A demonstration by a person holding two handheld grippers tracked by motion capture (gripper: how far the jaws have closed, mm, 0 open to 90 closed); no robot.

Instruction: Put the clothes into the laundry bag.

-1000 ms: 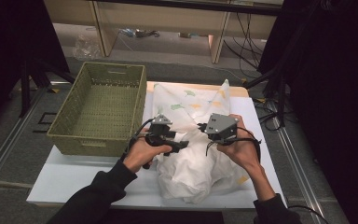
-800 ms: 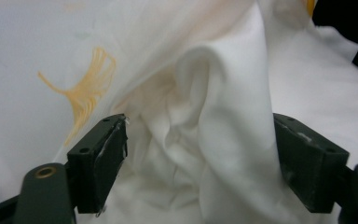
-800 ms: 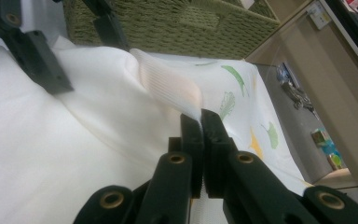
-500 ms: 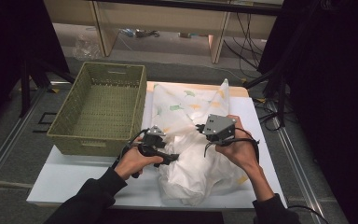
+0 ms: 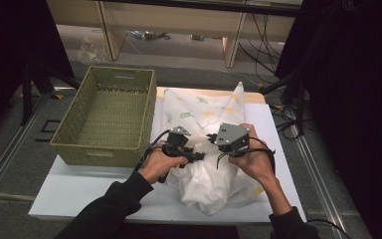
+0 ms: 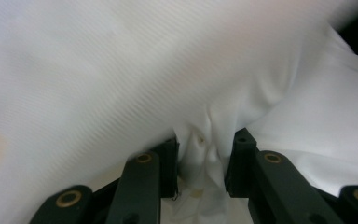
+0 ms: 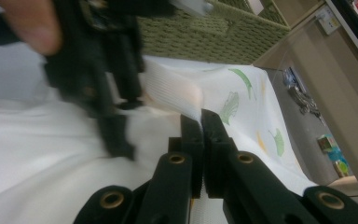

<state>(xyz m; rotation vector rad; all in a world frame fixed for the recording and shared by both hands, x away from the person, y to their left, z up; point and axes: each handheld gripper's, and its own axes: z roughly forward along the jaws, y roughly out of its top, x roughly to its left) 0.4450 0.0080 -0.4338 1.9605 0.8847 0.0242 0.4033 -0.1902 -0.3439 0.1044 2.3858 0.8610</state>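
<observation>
Noted largest first. White table (image 5: 74, 191), bearing everything below. Green woven basket (image 5: 104, 117) on the table, well to the outer side of the left gripper's fingers, apart from them, touched by neither tool.

White cloth (image 5: 214, 174) with green and yellow leaf print, lying on the table beside the basket: flat at the far end, beyond both sets of fingers; gathered into a loose heap directly under and between them, with the heap's bulk on the near side of the fingertips.

Right gripper (image 5: 213, 138), held in the right hand (image 5: 253, 159), fingertips pointing toward the left gripper. Jaws closed tight, pad against pad in the right gripper view, with a thin edge of the cloth (image 7: 177, 93) pinched at their tips (image 7: 201, 122). Printed part of the cloth spread beyond those tips, basket wall farther past it.

Left gripper (image 5: 199, 156), held in the left hand (image 5: 159, 162), fingertips pointing toward the right gripper and just beside its tips. Jaws have just been closing, standing partway in, with a bunched fold of the cloth (image 6: 205, 149) between the two fingers (image 6: 168, 161). Fold wrinkled and narrowed where the pads meet it on both sides, so gripped rather than merely straddled. Remaining cloth rising in front of and above these fingers in the left gripper view, blurred at the upper left.

Both grips on the same heap, near each other at its top.
</observation>
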